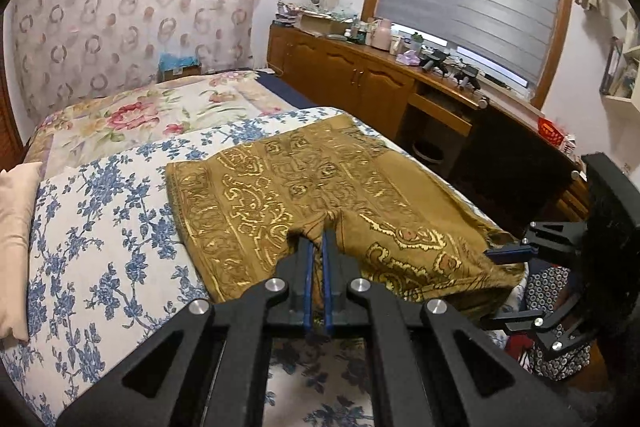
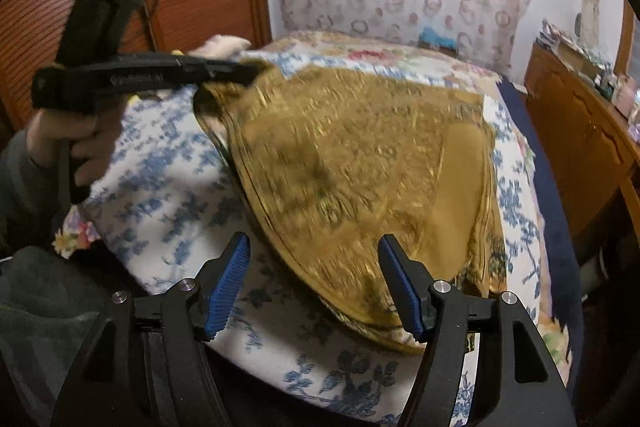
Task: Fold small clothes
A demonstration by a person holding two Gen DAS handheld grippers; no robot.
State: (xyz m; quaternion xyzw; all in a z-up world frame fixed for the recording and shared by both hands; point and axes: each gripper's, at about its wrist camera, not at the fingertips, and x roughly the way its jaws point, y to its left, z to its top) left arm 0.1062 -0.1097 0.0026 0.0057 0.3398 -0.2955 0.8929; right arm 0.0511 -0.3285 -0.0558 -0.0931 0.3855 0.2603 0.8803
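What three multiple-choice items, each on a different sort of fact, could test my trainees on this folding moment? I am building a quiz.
1. Where does the gold patterned cloth lie?
A. on the wooden cabinet
B. on the blue-flowered bedcover
C. on the floor

2. What colour are the pads of the right tongs?
A. red
B. green
C. blue

3. What state are the left tongs in?
A. shut on the cloth
B. wide open above it
C. out of view

Key: B, the cloth is spread over the flowered cover; C, both pads show blue; A, cloth is bunched between the closed fingers, while the right tongs stand open.
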